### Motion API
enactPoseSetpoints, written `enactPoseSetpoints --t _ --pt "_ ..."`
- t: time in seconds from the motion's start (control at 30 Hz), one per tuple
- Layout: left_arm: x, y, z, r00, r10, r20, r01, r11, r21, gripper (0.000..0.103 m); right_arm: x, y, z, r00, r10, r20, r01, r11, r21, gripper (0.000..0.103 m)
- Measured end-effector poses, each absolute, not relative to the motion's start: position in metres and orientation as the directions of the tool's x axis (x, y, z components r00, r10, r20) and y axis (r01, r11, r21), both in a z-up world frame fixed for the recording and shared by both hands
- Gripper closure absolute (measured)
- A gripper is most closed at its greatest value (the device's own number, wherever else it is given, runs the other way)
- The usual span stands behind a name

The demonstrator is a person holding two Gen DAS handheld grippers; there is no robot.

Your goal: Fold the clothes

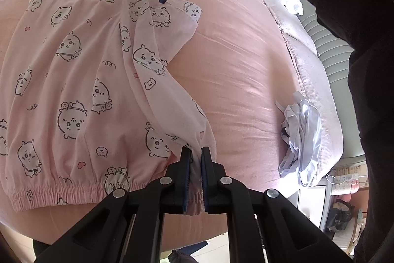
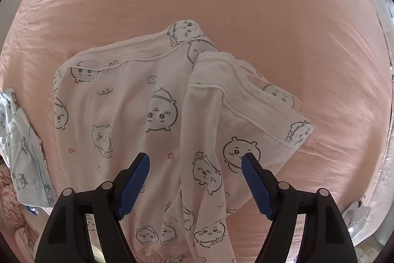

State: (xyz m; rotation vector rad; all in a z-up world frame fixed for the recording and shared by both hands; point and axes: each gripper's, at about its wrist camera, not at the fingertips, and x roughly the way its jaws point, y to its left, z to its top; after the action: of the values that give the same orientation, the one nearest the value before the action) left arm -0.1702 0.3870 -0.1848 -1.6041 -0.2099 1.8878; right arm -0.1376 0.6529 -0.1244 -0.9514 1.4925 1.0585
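While the pink cotton pyjama trousers with little cartoon animals [image 1: 73, 90] lie on the pink bed sheet [image 1: 241, 80], the left gripper [image 1: 195, 159] is clenched on the stretchy waistband of the top leg. That leg is lifted (the other lies flat). At the leg ends, the right gripper [image 2: 195, 162] hangs wide apart, grasping nothing.
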Motion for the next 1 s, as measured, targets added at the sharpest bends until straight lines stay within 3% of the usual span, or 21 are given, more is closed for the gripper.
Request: enactPoseSetpoints --t 0.1,0.17,0.2,0.37,0.43,0.5,0.63,1.0 --pt "-0.169 0.387 -0.184 -0.051 0.558 -0.828 -0.368 -0.782 -0.504 0.096 -0.134 0.651 -0.125 -0.150 -0.021 -0.988 -0.939 0.315 0.136 0.026" --pt "-0.169 0.387 -0.184 -0.052 0.558 -0.828 -0.368 -0.782 -0.504 0.096 -0.133 0.649 -0.122 -0.139 0.018 -0.990 -0.931 0.337 0.137 0.038" --pt "-0.169 0.387 -0.184 -0.051 0.559 -0.828 -0.368 -0.781 -0.504 0.096 -0.131 0.649 -0.119 -0.136 0.045 -0.990 -0.926 0.349 0.143 0.054" --pt "-0.170 0.384 -0.180 -0.066 0.563 -0.824 -0.368 -0.781 -0.505 0.096 -0.128 0.649 -0.125 -0.175 0.023 -0.984 -0.914 0.367 0.171 0.064" --pt "-0.170 0.383 -0.179 -0.066 0.566 -0.822 -0.366 -0.780 -0.508 0.096 -0.128 0.648 -0.130 -0.170 0.005 -0.985 -0.918 0.363 0.161 0.083" --pt "-0.170 0.383 -0.178 -0.066 0.569 -0.820 -0.365 -0.779 -0.511 0.096 -0.129 0.647 -0.134 -0.168 -0.008 -0.986 -0.921 0.356 0.155 0.095" --pt "-0.170 0.381 -0.174 -0.074 0.571 -0.818 -0.366 -0.778 -0.510 0.096 -0.131 0.646 -0.132 -0.147 -0.007 -0.989 -0.938 0.318 0.138 0.100" --pt "-0.168 0.375 -0.155 -0.102 0.592 -0.800 -0.372 -0.768 -0.521 0.096 -0.122 0.644 -0.083 -0.133 0.070 -0.989 -0.953 0.265 0.147 0.101"
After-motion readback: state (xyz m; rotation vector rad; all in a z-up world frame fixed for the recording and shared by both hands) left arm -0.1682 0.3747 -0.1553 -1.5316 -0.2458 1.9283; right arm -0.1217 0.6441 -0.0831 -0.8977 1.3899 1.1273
